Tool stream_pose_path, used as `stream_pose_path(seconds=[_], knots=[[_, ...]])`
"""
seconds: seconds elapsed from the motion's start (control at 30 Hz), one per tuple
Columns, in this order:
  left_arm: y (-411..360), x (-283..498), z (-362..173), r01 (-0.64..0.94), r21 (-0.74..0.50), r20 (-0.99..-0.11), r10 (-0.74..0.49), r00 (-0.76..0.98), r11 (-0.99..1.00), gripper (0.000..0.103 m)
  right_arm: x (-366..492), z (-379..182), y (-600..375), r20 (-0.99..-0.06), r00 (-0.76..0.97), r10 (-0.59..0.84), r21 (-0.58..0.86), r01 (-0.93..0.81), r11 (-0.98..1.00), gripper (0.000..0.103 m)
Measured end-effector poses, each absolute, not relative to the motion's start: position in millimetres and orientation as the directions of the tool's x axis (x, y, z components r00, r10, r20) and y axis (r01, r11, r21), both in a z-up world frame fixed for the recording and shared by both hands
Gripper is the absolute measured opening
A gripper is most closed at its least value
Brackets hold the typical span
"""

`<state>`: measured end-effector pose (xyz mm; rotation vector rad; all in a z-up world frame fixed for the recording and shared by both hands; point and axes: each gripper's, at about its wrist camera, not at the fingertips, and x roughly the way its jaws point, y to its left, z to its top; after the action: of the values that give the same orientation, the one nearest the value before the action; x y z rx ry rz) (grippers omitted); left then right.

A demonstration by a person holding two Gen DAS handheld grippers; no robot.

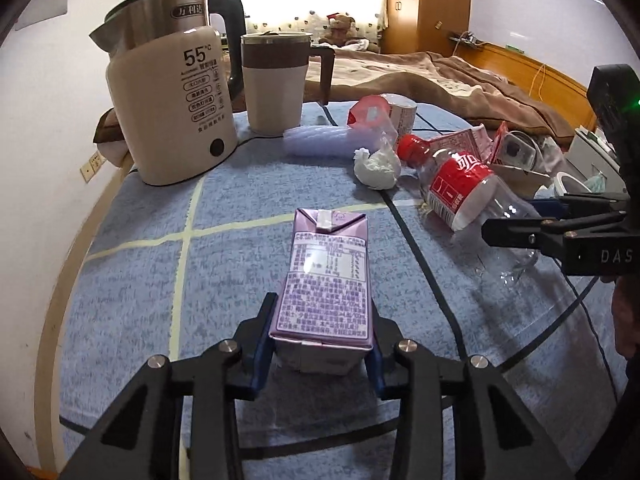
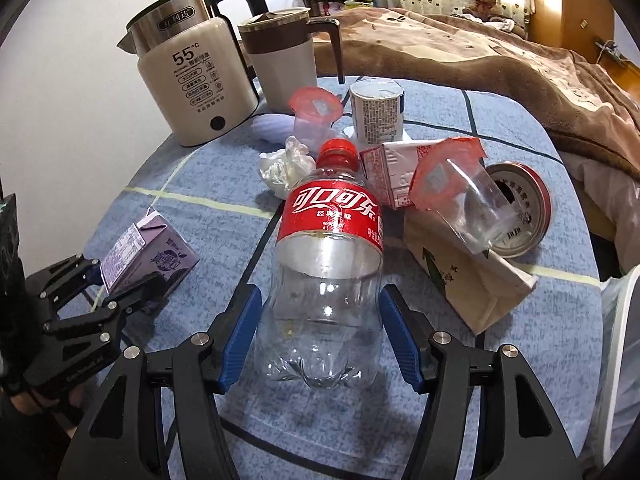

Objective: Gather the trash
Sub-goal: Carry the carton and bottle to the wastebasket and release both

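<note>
Fingers [image 1: 266,316] clamp purple carton [image 1: 326,276]; right gripper [image 2: 320,334] straddles bottle [image 2: 326,264] (contact unclear).

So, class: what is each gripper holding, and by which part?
Left gripper: purple carton, by its bottom end. Right gripper: clear cola bottle, by its lower body.

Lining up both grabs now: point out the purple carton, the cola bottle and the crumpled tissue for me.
purple carton [image 1: 326,280], left wrist view, on its printed top face.
cola bottle [image 2: 334,212], right wrist view, on the red label.
crumpled tissue [image 1: 376,166], left wrist view, on the middle of the white wad.
</note>
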<state>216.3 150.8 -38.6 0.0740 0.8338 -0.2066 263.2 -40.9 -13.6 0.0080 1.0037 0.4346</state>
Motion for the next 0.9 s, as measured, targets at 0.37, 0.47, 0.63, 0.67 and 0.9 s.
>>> stream_pose_path(seconds=[0.37, 0.47, 0.63, 0.67, 0.9], knots=[[136, 192, -34, 0.15, -0.111, -0.719, -0.183, 0.67, 0.983, 0.04, 218, -9, -66, -0.791, 0.471, 0.392, 0.236, -0.356, 0.904, 0.061], [130, 182, -35, 0.121, -0.131, -0.716, -0.178, 0.675, 0.984, 0.04, 201, -9, -75, -0.781, 0.478, 0.402, 0.245, -0.357, 0.901, 0.061], [114, 166, -35, 0.114, -0.157, -0.713, -0.192, 0.674, 0.981, 0.04, 173, -8, -92, -0.779, 0.481, 0.402, 0.245, -0.357, 0.901, 0.061], [111, 163, -34, 0.12, -0.163, -0.713, -0.201, 0.672, 0.979, 0.04, 168, -7, -95, -0.779, 0.481, 0.403, 0.246, -0.356, 0.901, 0.061], [86, 145, -29, 0.15, -0.166, -0.709, -0.224, 0.669, 0.975, 0.04, 132, -1, -131, -0.765, 0.506, 0.398, 0.262, -0.32, 0.91, 0.061]])
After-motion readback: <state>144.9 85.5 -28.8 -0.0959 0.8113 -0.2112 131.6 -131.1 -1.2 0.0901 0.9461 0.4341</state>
